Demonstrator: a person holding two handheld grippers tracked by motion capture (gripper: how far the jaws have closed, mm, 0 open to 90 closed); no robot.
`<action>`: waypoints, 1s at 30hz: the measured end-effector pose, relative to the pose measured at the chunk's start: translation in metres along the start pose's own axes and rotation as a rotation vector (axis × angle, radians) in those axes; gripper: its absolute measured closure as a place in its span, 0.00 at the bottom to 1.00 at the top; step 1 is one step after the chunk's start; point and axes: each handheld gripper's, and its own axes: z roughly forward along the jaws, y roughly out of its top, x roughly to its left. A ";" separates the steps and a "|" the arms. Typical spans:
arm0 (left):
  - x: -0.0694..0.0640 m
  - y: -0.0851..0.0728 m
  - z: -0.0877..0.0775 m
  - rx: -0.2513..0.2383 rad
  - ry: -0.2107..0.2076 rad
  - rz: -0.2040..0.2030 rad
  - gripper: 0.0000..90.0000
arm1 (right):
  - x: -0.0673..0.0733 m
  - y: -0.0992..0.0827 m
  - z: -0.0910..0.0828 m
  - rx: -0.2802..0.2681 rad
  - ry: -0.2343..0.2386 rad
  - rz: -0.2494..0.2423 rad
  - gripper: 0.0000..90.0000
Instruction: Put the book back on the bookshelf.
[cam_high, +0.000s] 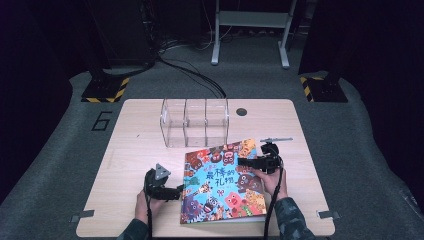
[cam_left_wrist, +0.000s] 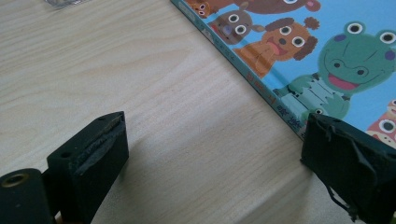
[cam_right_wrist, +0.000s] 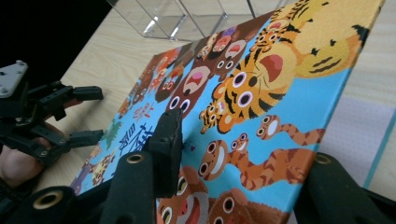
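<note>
So the picture book (cam_high: 223, 182) was lying flat on the tabletop (cam_high: 135, 150), toward the near edge and a bit right of the middle, cover up with all those cartoon animals on it. The right tongs (cam_high: 243, 161) came in over the book's right edge near its far right corner and were clamped on it: in the right gripper view one black jaw sat on top of the cover by the tiger, the other was under the book, and that side looked lifted off the wood a little. The left tongs (cam_high: 176, 192) rested on the tabletop just beside the book's left edge, close to the near left corner, jaws spread wide with nothing between them but bare wood. In the left gripper view one jaw sat right up against the spine edge by the green frog; couldn't tell if it was actually touching. A clear plastic organizer (cam_high: 195, 122) with three compartments stood behind the book toward the far edge, just off its far left corner
</note>
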 end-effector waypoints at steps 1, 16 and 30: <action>0.000 0.000 0.000 0.003 0.000 0.006 0.08 | 0.001 0.000 -0.001 -0.006 0.001 -0.012 0.63; 0.000 0.000 0.000 0.001 0.000 0.001 0.08 | 0.010 -0.006 -0.006 -0.066 -0.007 -0.112 0.63; 0.002 0.000 0.000 -0.003 0.013 0.004 0.07 | 0.022 -0.005 -0.011 -0.096 -0.044 -0.192 0.62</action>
